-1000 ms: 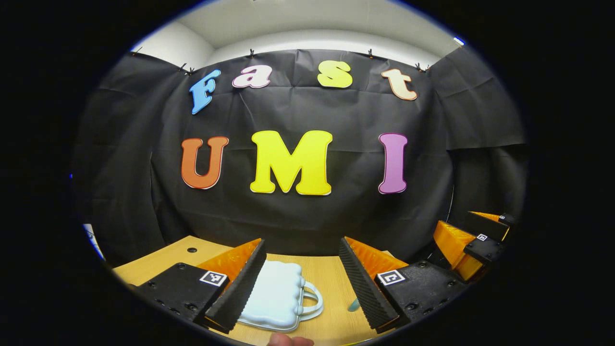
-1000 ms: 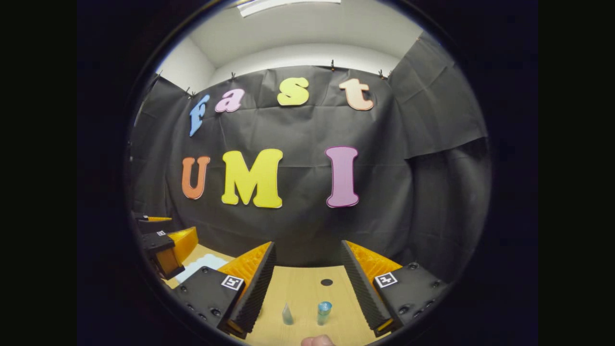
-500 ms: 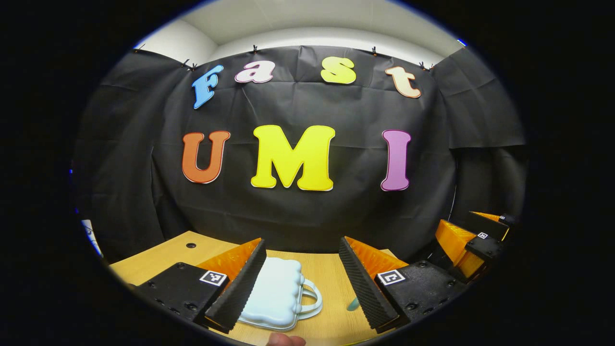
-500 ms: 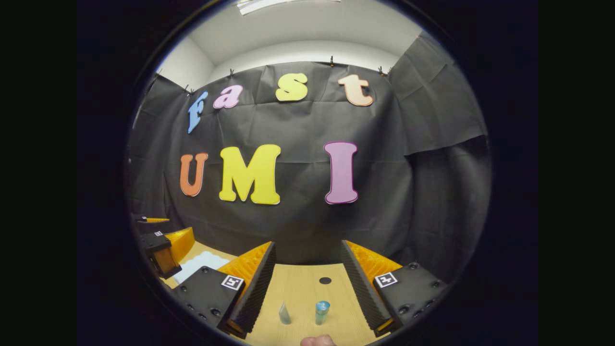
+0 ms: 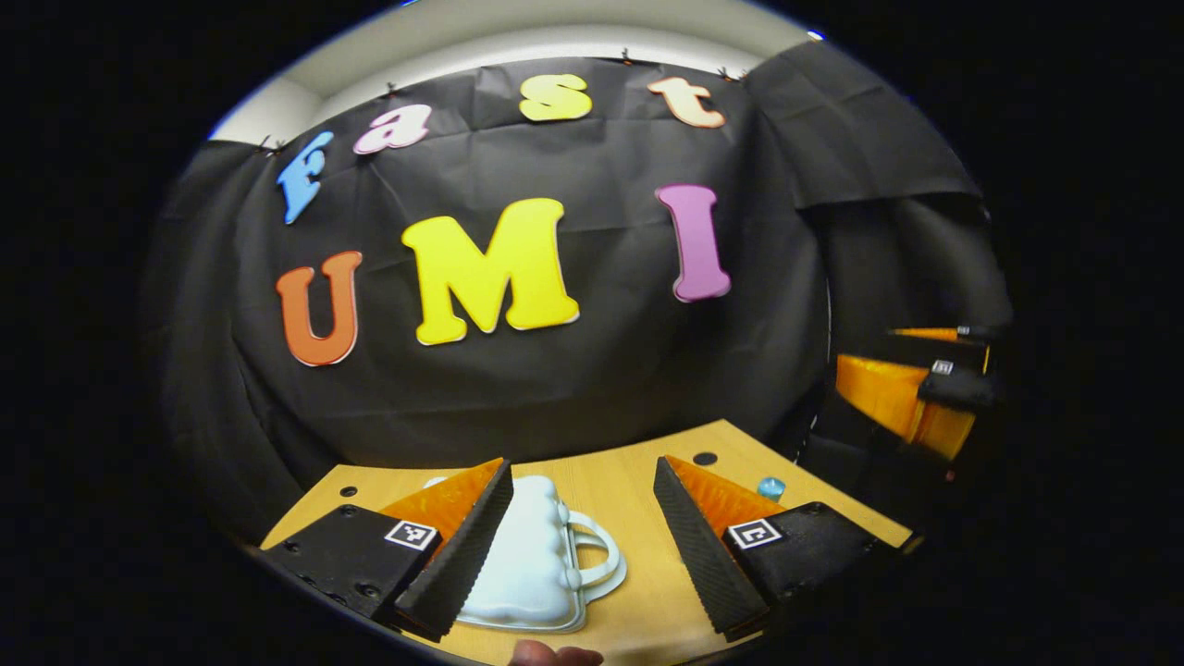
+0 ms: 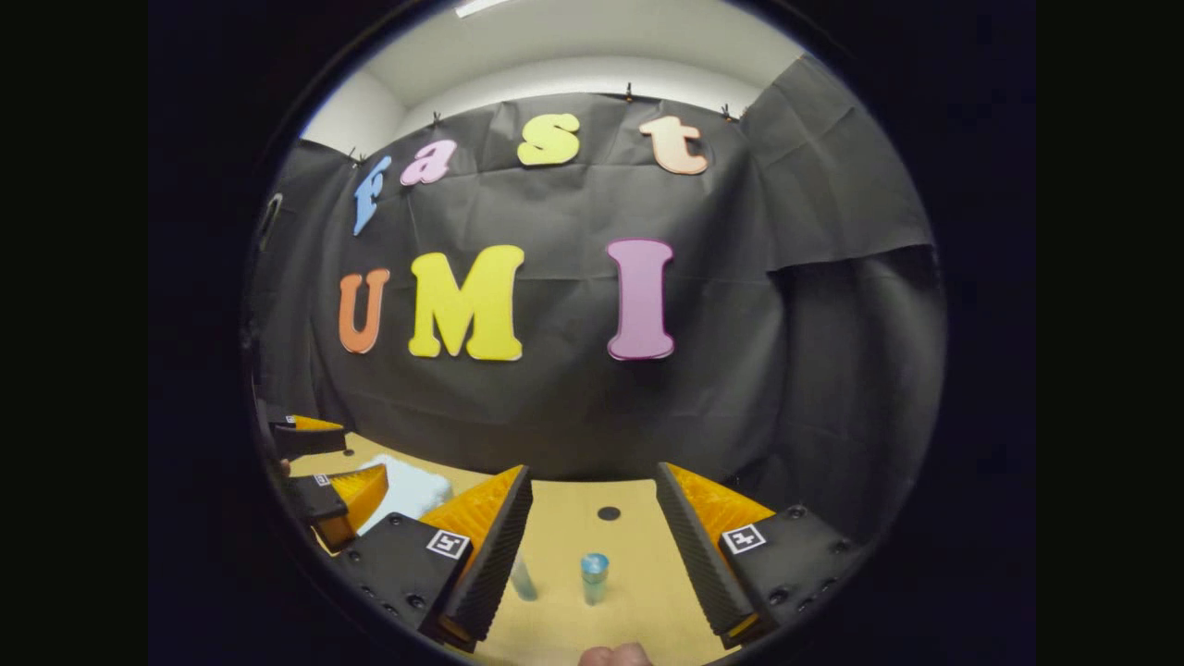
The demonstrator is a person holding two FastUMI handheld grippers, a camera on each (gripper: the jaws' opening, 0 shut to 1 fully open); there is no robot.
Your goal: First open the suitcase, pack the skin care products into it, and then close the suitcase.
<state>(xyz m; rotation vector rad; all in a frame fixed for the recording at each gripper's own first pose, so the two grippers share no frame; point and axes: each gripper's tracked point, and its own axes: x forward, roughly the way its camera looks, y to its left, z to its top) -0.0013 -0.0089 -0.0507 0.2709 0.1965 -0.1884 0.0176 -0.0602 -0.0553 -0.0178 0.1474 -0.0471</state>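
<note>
A small pale-blue suitcase [image 5: 532, 564] with a loop handle lies closed on the wooden table [image 5: 629, 490]. My left gripper [image 5: 583, 536] hovers open above it, the case partly behind its left finger. In the right gripper view the suitcase [image 6: 402, 490] peeks out at far left. My right gripper [image 6: 592, 546] is open over the table, with a blue-capped bottle [image 6: 593, 577] standing between its fingers and a clear tube [image 6: 524, 578] beside the left finger. The left gripper view shows the bottle's blue cap [image 5: 770, 487] and my right gripper [image 5: 911, 388] farther off at right. My left gripper [image 6: 319, 472] appears at left.
The table top has round cable holes [image 6: 608, 512] [image 5: 348, 491]. The black cloth wall stands close behind the table's far edge. A fingertip [image 5: 553, 655] shows at the bottom edge of each view.
The left gripper has swung and tilted, so the wall leans and the bottle's cap has come into sight. The right gripper has dipped slightly forward. Both stay open.
</note>
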